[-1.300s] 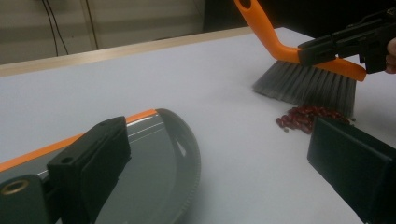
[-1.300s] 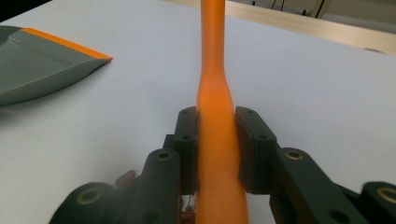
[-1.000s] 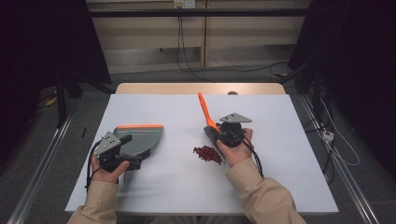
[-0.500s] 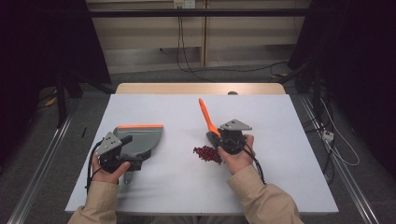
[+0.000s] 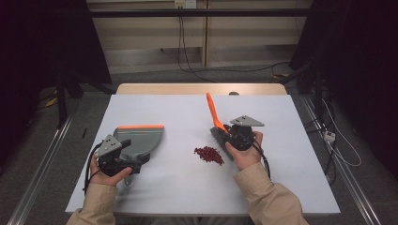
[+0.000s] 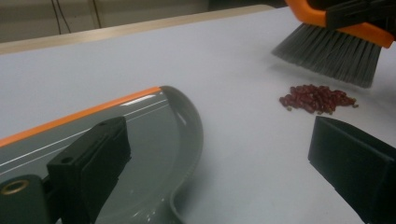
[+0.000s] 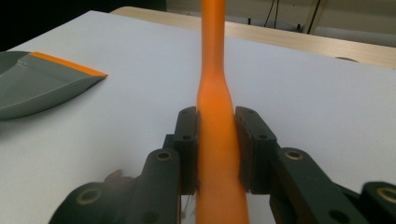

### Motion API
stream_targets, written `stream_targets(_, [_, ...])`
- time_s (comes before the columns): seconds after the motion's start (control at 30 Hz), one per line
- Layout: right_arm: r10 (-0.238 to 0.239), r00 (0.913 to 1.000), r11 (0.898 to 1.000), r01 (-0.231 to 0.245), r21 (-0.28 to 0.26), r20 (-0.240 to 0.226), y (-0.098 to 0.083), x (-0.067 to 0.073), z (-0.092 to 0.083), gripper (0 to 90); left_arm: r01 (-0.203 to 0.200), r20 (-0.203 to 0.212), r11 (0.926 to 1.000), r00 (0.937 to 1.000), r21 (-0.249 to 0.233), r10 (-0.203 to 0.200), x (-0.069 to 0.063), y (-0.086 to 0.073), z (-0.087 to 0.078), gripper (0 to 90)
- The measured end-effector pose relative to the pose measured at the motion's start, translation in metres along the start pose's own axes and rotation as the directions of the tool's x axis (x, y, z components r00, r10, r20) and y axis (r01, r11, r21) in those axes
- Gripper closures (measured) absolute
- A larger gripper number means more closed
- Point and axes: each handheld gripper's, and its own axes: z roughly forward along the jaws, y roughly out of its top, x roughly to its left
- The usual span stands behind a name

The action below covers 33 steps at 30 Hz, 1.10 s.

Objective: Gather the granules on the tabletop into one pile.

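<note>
Reading the surface (image 5: 291, 187) from left to right, you have the grey dustpan (image 5: 139, 140) first, lying flat with its orange-edged lip pointing away from you toward the far side; your left hand-held gripper (image 5: 123, 157) sits at the pan's near end by the handle, and in the left gripper view one black jaw rests over the pan's floor while the other stands wide off over bare surface, so the jaws look spread, but whether they actually pinch the handle you cannot tell from here; next comes the small heap of red beans (image 5: 209, 155), well apart from the pan's right side wall and not in front of its mouth; just beside the heap on its right hangs the brush (image 5: 217, 123), bristles down near the beans, its orange handle slanting up and away from you; your right hand-held gripper (image 5: 230, 136) is clamped tight on that handle, both pads pressed against the orange shaft in the right gripper view. The brush hand is plainly the nearer to the beans; the sweep probably runs leftward across the gap, and the pan's mouth likely needs turning to face the heap.
</note>
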Motion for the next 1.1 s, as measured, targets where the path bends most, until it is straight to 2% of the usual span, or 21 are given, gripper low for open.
stream_targets(0.17, [0.010, 0.9997, 1.000, -0.010, -0.010, -0.024, 0.000, -0.008, -0.001, 71.7, 0.021, -0.029, 0.9986, 0.9994, 0.049, -0.019, 0.002, -0.006, -0.006, 7.4])
stream_targets(0.33, [0.014, 0.9994, 1.000, -0.014, -0.009, -0.032, -0.001, -0.008, -0.001, 71.7, 0.042, -0.103, 0.9951, 0.9941, 0.090, -0.033, 0.009, -0.015, -0.011, 12.0])
stream_targets(0.57, [0.007, 0.9995, 1.000, -0.007, -0.019, -0.030, -0.001, -0.008, -0.003, 71.7, 0.090, -0.156, 0.9810, 0.9857, 0.172, -0.063, 0.015, -0.028, -0.009, 21.5])
stream_targets(0.6, [0.003, 0.9997, 1.000, -0.003, -0.021, -0.026, -0.001, -0.008, -0.003, 71.7, 0.095, -0.158, 0.9764, 0.9854, 0.194, -0.064, 0.015, -0.028, -0.009, 23.3])
stream_targets(0.67, [0.009, 0.9996, 1.000, -0.009, -0.018, -0.027, -0.002, -0.009, -0.003, 71.7, 0.118, -0.165, 0.9705, 0.9827, 0.210, -0.084, 0.017, -0.029, -0.011, 26.7])
stream_targets(0.8, [0.021, 0.9995, 1.000, -0.021, -0.015, -0.025, -0.003, -0.013, -0.004, 71.7, 0.135, -0.184, 0.9653, 0.9785, 0.224, -0.094, 0.025, -0.029, -0.014, 37.8])
stream_targets(0.87, [0.025, 0.9994, 0.999, -0.025, -0.019, -0.026, -0.003, -0.013, -0.004, 71.7, 0.124, -0.181, 0.9641, 0.9802, 0.235, -0.082, 0.028, -0.028, -0.012, 45.6])
stream_targets(0.93, [0.020, 0.9995, 1.000, -0.021, -0.021, -0.025, -0.002, -0.014, -0.004, 71.7, 0.106, -0.159, 0.9623, 0.9850, 0.250, -0.068, 0.029, -0.025, -0.005, 49.3])
stream_targets(0.97, [0.022, 0.9994, 1.000, -0.022, -0.021, -0.028, -0.002, -0.013, -0.004, 71.7, 0.104, -0.147, 0.9572, 0.9869, 0.270, -0.066, 0.029, -0.023, -0.002, 51.8])
stream_targets(1.1, [0.016, 0.9995, 1.000, -0.017, -0.020, -0.027, -0.002, -0.013, -0.004, 71.7, 0.119, -0.143, 0.9373, 0.9868, 0.327, -0.075, 0.033, -0.019, 0.011, 55.3])
